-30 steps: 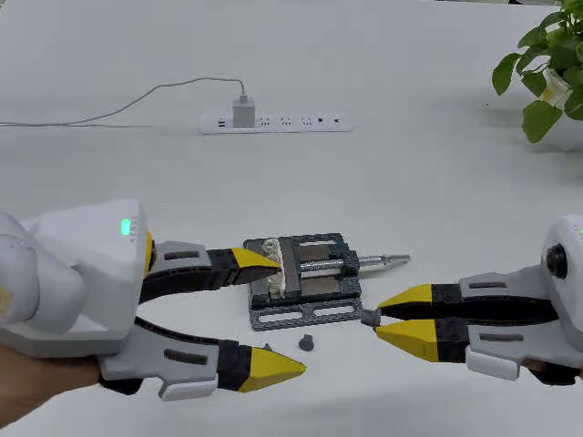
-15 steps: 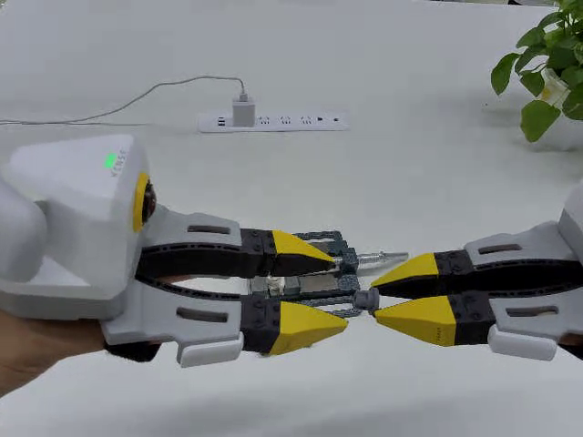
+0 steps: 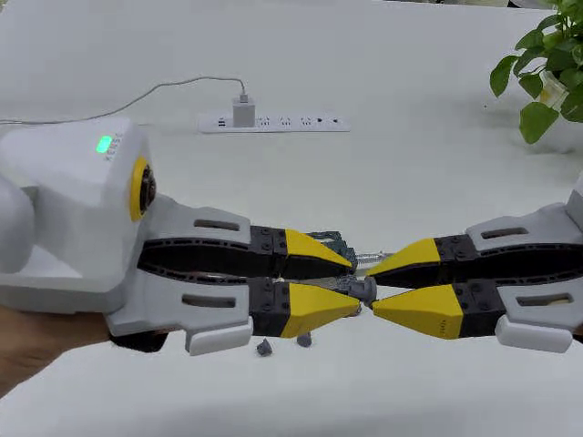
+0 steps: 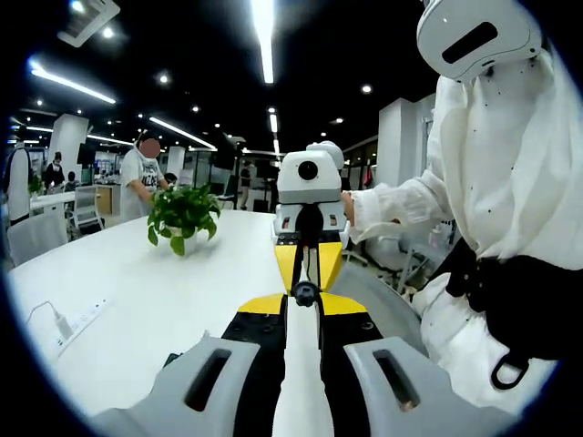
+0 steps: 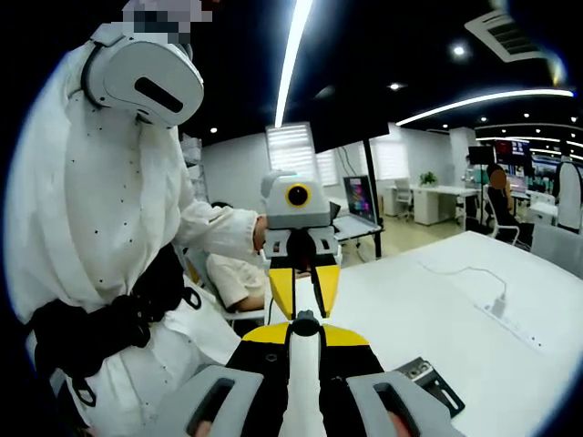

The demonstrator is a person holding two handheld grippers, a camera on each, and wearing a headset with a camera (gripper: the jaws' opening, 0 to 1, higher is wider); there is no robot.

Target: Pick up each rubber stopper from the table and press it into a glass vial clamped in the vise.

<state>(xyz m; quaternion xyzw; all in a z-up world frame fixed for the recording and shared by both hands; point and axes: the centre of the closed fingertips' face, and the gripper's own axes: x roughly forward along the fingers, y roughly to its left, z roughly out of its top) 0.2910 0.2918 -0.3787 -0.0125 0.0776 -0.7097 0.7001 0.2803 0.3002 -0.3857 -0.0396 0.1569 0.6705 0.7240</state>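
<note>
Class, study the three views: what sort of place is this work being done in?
Probably an open-plan office: long white tables, ceiling strip lights, a monitor on a far desk, and a potted plant.

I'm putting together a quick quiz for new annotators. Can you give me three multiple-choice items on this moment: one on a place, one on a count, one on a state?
1. Where is the raised stopper?
A. On the floor
B. Between the tips of the left gripper and right gripper
C. In the plant

2. How many stoppers lie on the table?
A. Two
B. None
C. Five

3. What is the state of the strip?
A. Nothing plugged in
B. Every socket filled
C. One white plug in it

Key:
1 B: the grippers meet tip to tip with the stopper between them.
2 A: two lie just below the grippers.
3 C: a single plug with a cable sits in it.
</note>
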